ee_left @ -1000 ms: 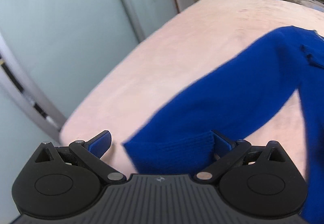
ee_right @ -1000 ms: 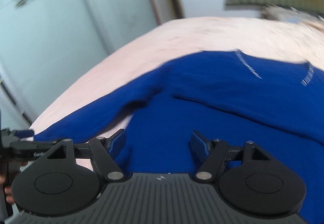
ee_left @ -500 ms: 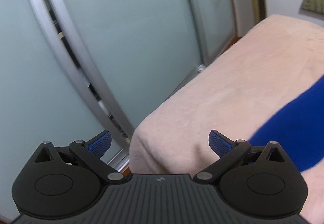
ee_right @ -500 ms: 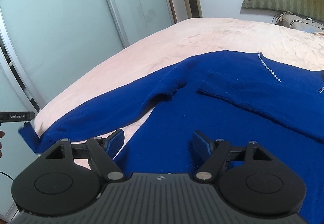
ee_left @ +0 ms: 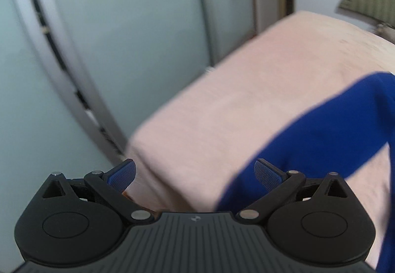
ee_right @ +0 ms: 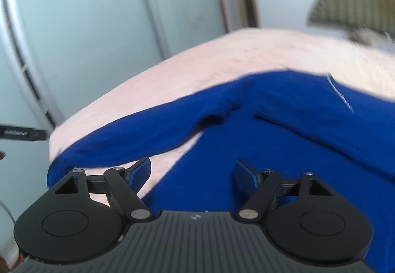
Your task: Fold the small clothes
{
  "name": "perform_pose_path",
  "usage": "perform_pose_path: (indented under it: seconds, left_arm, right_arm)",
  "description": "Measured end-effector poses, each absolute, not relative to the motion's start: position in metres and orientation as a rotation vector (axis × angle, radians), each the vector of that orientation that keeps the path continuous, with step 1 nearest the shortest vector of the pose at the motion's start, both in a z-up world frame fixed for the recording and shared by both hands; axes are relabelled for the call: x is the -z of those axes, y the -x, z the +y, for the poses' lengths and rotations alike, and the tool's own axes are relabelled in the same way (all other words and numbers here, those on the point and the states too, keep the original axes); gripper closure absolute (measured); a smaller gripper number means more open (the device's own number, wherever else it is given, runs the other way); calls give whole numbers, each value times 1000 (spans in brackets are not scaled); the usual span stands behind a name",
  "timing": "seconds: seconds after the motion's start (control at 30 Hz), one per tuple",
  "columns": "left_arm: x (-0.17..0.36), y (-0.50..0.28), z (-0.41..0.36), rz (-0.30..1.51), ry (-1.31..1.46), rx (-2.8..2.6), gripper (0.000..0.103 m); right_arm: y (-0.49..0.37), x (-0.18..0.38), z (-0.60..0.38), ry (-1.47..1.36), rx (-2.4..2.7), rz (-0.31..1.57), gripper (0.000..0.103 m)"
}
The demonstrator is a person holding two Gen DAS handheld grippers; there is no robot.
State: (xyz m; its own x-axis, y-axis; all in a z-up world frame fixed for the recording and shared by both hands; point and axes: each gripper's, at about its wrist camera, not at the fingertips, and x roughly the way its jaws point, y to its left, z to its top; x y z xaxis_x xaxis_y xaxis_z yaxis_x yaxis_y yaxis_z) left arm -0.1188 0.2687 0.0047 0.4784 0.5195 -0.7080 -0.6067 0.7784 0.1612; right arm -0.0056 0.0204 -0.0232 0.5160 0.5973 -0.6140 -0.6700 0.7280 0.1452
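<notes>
A blue sweater (ee_right: 284, 139) is spread on a bed covered with a pink blanket (ee_right: 222, 61). In the right wrist view, one long sleeve (ee_right: 148, 135) is stretched toward 9 o'clock and its cuff hangs over the corner of the bed. The other sleeve is seen folded across the body of the sweater, toward 3 o'clock.

The right gripper (ee_right: 192, 172) is held open above the lower part of the sweater; nothing is pressed between its pads. The left gripper (ee_left: 195, 172) is also open and empty. It is pointed at the corner of the bed, and the sleeve (ee_left: 308, 139) is seen just beside its right pad, running up toward 2 o'clock.

Frosted sliding doors (ee_left: 123, 38) are seen behind the bed, at 10 to 12 o'clock. Both views are somewhat blurred.
</notes>
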Motion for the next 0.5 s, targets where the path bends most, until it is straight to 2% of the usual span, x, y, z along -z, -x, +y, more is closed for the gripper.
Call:
perform_pose_path:
  seconds: [0.23,0.27,0.3,0.37,0.43,0.5]
  left_arm:
    - [24,127,272,812,132,-444,2]
    - [26,128,272,813,131,-415,13]
    - [28,127,270,824,128,-387,35]
    - [30,123,265,857,115,-329,54]
    - [32,120,264,845,85,-318,67]
    - [30,119,262,840,70,-311,91]
  right_arm:
    - [15,25,34,194,-786,682,19]
    - [14,26,34,195,-777,688,19]
    - [13,26,35,193,-771,693,19]
    - [11,27,36,185,-762,701,19]
    - [14,28,34,183,-758,703,18]
    - [15,29,33,186,-757,703,17]
